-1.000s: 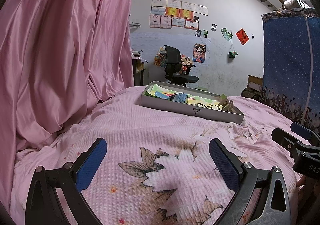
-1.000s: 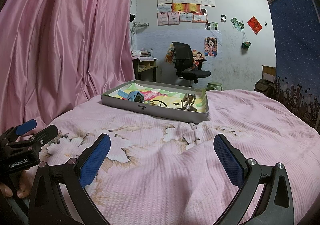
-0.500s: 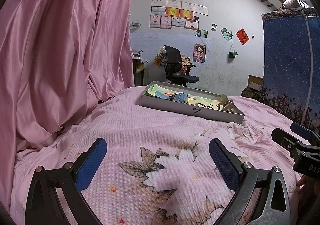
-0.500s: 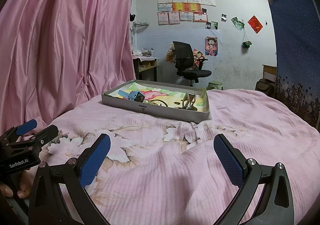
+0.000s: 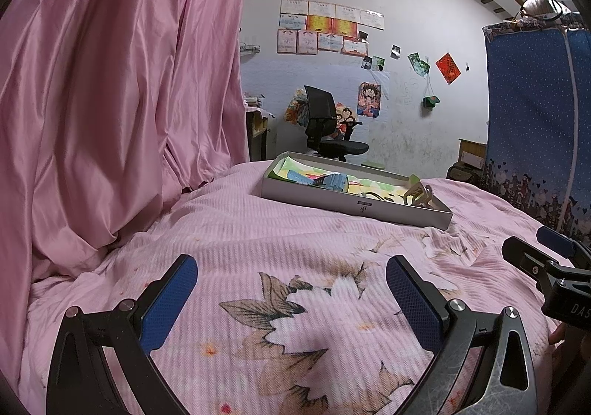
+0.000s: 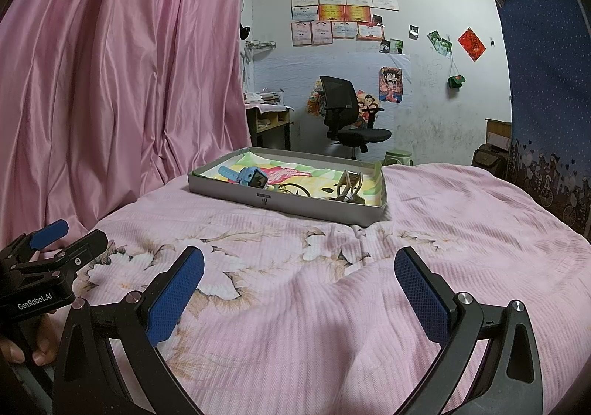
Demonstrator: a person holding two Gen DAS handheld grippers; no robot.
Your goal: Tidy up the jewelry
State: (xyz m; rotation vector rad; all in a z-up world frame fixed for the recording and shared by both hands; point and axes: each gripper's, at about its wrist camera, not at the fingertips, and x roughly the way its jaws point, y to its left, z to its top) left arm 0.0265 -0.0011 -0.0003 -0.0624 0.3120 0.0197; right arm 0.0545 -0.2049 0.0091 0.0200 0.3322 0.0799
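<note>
Pink ribbed bedspread (image 5: pixel 295 230) with a printed flower fills the left wrist view, and the left gripper (image 5: pixel 291 289) hangs over it with jaws spread wide and nothing between the blue pads. Well ahead of the jaws, slightly to their right, lies the grey tray (image 5: pixel 347 202) holding the jewelry: a blue watch (image 5: pixel 328 180) toward its far left and a beige hair claw (image 5: pixel 419 193) at its right end. A small dark mark is printed on the tray's front wall, too small to read. Off the right jaw's outer side the other tool shows, with the letters "DAS" cut off at the frame edge. In the right wrist view the right gripper (image 6: pixel 299 285) also stands wide and empty above the bedspread (image 6: pixel 443 230), with the tray (image 6: pixel 295 206) well ahead and just left of the jaws' centre line. The watch (image 6: pixel 251 176) sits left, a dark ring-shaped item (image 6: pixel 295 189) lies mid-tray, and the hair claw (image 6: pixel 349 187) is right. The left tool, beyond the left jaw, reads "GenRobot.AI". As I judge it, the soft bedding is the hazard: pressing down inside the tray could tip it and spill the pieces, and the small items clustered around the claw invite a snagged or doubled grasp.
</note>
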